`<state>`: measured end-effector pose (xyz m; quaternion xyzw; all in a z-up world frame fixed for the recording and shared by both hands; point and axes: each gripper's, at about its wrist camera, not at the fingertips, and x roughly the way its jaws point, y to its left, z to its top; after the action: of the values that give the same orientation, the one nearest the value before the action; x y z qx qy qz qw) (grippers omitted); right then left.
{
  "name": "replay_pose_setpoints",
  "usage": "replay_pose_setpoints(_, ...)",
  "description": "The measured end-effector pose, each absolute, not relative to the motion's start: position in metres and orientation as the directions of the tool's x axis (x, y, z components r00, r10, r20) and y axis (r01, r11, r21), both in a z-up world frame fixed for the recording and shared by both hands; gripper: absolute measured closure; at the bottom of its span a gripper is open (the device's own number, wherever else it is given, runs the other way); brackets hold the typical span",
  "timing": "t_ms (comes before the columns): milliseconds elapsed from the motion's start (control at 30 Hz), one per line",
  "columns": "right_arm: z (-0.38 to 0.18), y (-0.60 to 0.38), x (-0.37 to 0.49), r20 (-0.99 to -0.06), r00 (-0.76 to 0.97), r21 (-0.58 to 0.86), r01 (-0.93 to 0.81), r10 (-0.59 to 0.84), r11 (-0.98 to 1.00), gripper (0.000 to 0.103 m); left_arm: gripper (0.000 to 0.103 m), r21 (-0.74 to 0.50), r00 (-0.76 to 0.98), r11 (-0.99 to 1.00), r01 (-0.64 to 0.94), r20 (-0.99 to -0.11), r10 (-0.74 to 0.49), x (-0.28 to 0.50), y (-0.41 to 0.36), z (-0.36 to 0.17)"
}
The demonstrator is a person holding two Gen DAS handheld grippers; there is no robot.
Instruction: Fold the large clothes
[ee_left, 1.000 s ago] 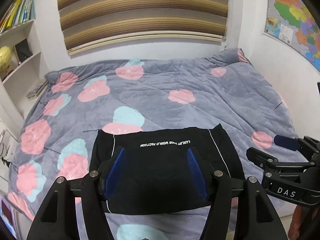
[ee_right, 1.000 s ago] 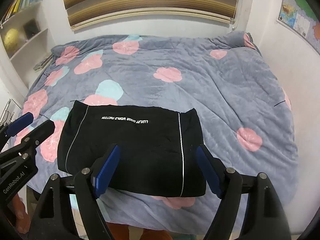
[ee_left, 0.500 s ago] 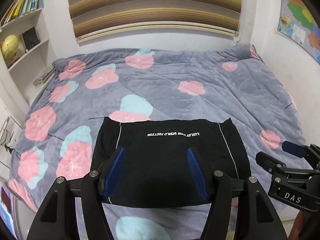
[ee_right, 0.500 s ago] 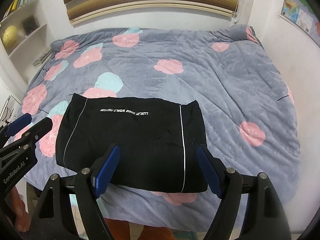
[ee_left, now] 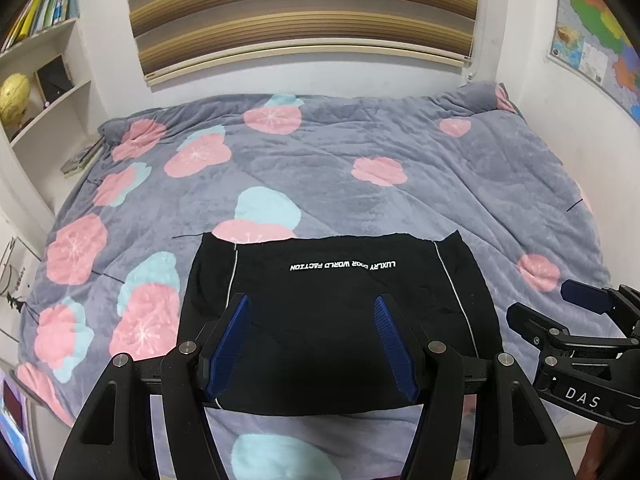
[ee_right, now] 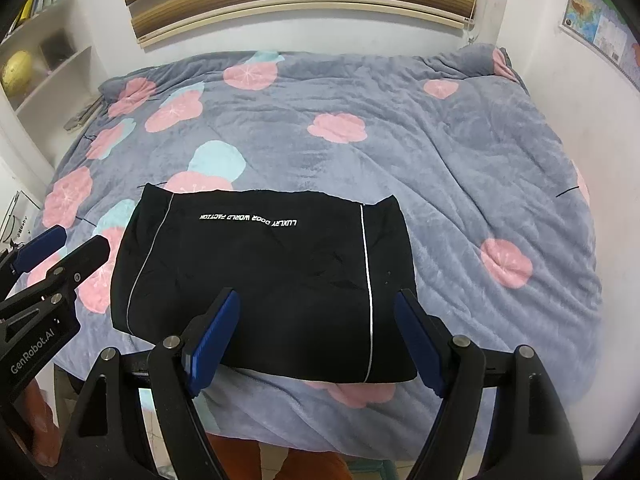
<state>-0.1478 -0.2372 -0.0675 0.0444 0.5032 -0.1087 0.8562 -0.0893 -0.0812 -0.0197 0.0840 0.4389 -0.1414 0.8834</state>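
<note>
Here the black garment [ee_left: 336, 320] lies folded into a flat rectangle near the front edge of the bed, on the grey blanket [ee_left: 360, 148] with its pink and blue flowers. White lettering runs along its far edge, and a thin white stripe runs down each side. My left tongs [ee_left: 312, 344] hang above its near half, blue pads spread apart and gripping nothing. My right tongs [ee_right: 316, 336] hover over its right part, also released and empty, the right stripe showing between the pads. Each pair shows at the edge of the other's view. Behind the bed is a striped blind [ee_left: 304, 12], shelves [ee_left: 44, 80] with a yellow globe [ee_left: 14, 94] stand left, and a map [ee_left: 596, 36] hangs right.
</note>
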Motion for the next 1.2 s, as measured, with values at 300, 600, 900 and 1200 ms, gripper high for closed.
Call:
replay_pose_setpoints(300,-0.0702,-0.2372,-0.1458,-0.876,0.462,-0.032,0.232,-0.139,0.972,0.022,0.037,0.024,0.57,0.943,0.331,-0.802,-0.179,-0.087,-0.0809,-0.0211)
replay_pose_setpoints(600,-0.0725,-0.2352,-0.1443,-0.878,0.458,-0.031,0.231,-0.137,0.973,0.022,0.037,0.028,0.572,0.941,0.337,-0.8,-0.181,-0.0864,-0.0799,-0.0208)
replay_pose_setpoints(900,-0.0749,-0.232,-0.1444,-0.881,0.455,-0.027,0.225,-0.13,0.974,0.022,0.037,0.033,0.579,0.943,0.33,-0.797,-0.175,-0.0868,-0.081,-0.0201)
replay_pose_setpoints(1200,-0.0762,-0.2285,-0.1452,-0.882,0.451,-0.033,0.222,-0.133,0.975,0.022,0.037,0.042,0.582,0.951,0.307,-0.799,-0.153,-0.0852,-0.0791,-0.021)
